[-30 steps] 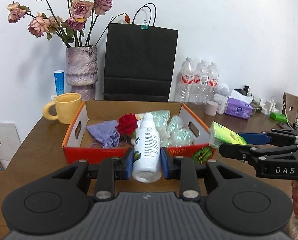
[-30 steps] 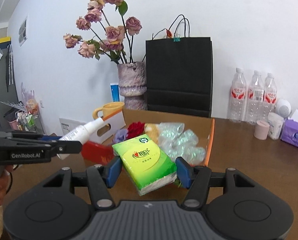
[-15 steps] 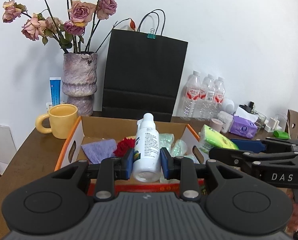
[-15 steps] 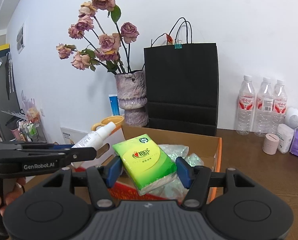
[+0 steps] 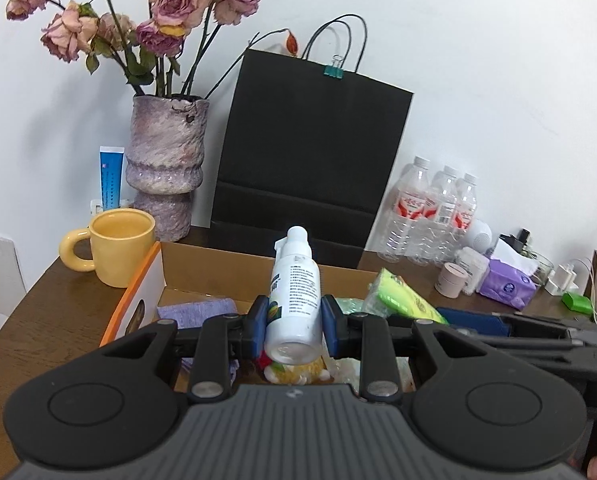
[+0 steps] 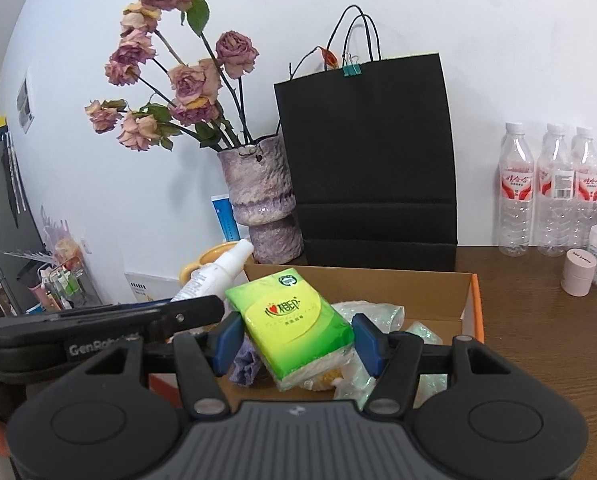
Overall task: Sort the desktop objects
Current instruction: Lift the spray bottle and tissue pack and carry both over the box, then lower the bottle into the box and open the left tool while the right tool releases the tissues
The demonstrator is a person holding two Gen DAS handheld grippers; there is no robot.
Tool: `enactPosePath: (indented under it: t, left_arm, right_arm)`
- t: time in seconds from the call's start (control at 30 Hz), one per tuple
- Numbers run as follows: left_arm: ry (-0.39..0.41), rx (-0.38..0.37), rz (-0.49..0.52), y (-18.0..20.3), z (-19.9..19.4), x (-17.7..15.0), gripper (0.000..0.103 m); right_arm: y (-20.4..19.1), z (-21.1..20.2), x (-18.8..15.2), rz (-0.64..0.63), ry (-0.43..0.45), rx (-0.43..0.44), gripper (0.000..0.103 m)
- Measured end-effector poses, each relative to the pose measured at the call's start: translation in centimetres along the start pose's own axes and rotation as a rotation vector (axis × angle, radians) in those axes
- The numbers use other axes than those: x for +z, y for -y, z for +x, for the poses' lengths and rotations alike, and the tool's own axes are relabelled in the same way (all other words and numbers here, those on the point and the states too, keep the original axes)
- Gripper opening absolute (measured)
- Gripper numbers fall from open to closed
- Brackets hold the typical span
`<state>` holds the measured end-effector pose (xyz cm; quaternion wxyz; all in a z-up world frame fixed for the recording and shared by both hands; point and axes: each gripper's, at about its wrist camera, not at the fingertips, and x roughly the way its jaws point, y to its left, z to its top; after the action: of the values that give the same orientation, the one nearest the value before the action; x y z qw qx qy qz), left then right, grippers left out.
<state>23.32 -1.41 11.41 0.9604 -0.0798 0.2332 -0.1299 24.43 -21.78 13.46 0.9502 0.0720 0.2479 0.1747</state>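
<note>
Left gripper [image 5: 294, 322], marked "GenRobot", pinches 1 white bottle [image 5: 295, 300]; right gripper [image 6: 297, 340] pinches 1 green tissue pack [image 6: 294, 320] over the box [image 6: 472, 304].

bottle [image 5: 294, 298], tissue pack [image 6: 296, 322] moved over box [image 6: 472, 300]

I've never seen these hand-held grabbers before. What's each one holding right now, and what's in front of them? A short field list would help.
left gripper: shut on white spray bottle
right gripper: shut on green tissue pack
below both: open cardboard box holding a purple cloth and clear plastic packets
behind box: yellow mug, vase of dried roses, black paper bag, water bottles
</note>
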Motion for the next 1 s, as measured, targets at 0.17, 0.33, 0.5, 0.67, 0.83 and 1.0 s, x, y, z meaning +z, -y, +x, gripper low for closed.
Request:
enactPosePath:
  t: [0.17, 0.33, 0.5, 0.67, 0.83, 1.0]
  left_arm:
    - [-0.032, 0.009, -0.016, -0.9, 1.6, -0.5, 0.028]
    - [-0.073, 0.018, -0.013, -1.3, 2.7, -1.2, 0.028]
    - [-0.114, 0.034, -0.017, -1.5, 4.0, -2.0, 0.028]
    - [-0.134, 0.046, -0.015, -1.6, 4.7, -2.5, 0.028]
    - [-0.153, 0.056, -0.008, -1.5, 5.2, -2.9, 0.028]
    - [-0.145, 0.068, -0.006, -1.4, 5.1, -2.9, 0.029]
  right_arm:
    - [0.9, 1.6, -0.5, 0.011, -0.039, -0.017, 0.058]
    - [1.4, 2.6, -1.0, 0.021, -0.068, -0.032, 0.058]
    - [1.2, 3.4, -1.5, 0.010, -0.094, -0.040, 0.058]
    - [1.4, 4.1, -1.9, 0.007, -0.114, -0.054, 0.058]
    - [1.4, 4.6, -2.2, 0.001, -0.127, -0.067, 0.058]
    - [1.6, 4.9, -2.3, 0.004, -0.141, -0.072, 0.059]
